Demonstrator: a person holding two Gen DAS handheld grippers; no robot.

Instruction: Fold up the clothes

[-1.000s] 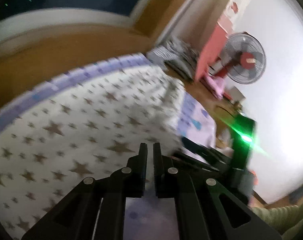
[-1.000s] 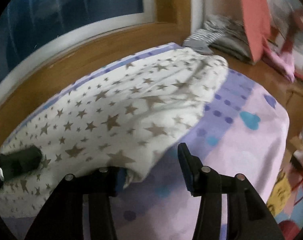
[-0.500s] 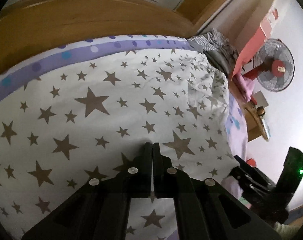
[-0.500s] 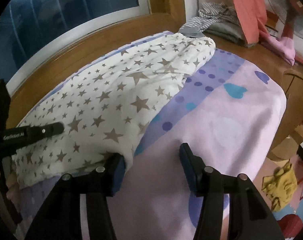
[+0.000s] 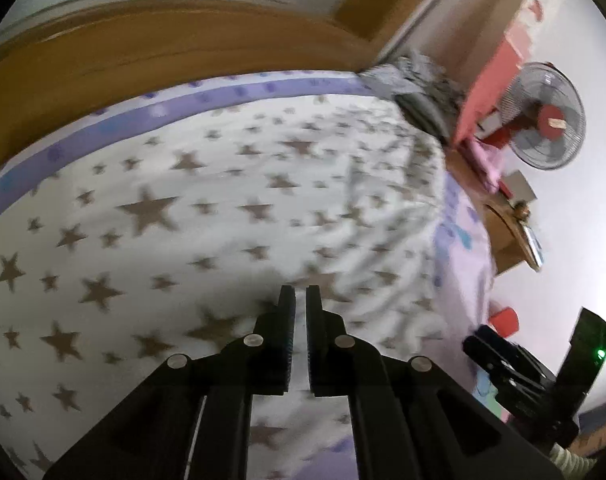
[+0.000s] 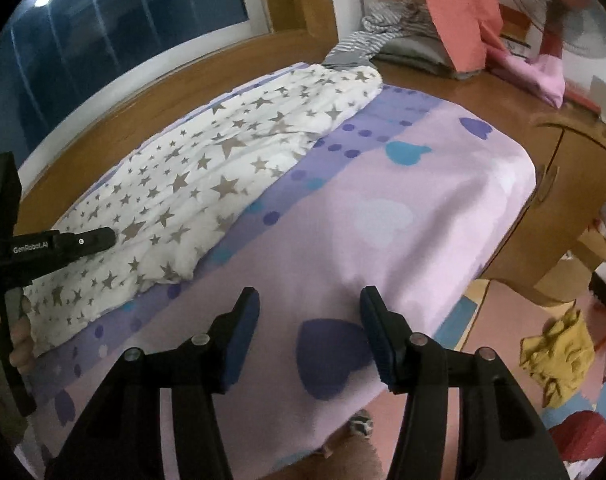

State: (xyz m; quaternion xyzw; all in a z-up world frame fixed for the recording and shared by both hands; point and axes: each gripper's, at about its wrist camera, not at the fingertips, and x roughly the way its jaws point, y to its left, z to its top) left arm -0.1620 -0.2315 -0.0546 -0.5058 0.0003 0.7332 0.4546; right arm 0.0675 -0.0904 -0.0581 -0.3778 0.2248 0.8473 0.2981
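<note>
Both grippers fill the lower edge of their own views. Left gripper (image 5: 298, 294) points down at the star-print cloth (image 5: 231, 216), its jaws pressed nearly together with only a thin slit between them; whether a fold of the fabric is pinched there cannot be told, as the picture is blurred. Right gripper (image 6: 309, 300) hangs over the bare pink part of the bed sheet (image 6: 403, 216), jaws spread apart with nothing between them.

Just beyond the right gripper's tips the sheet shows purple, teal and white hearts and a band of purple dots. At the left edge of the right wrist view a person's fingers (image 6: 21, 344) wrap the left tool's handle, and its black tip reaches over the near part of the cloth.

White with grey-brown stars, the cloth lies in a long folded strip from lower left toward upper centre of that frame, along the sheet's far side.

Farther back runs a wooden ledge (image 6: 443, 88) with a pile of striped and grey clothes (image 6: 399, 36), a dark window (image 6: 115, 40) at upper left, and a fan (image 5: 543, 116) at the right.
</note>
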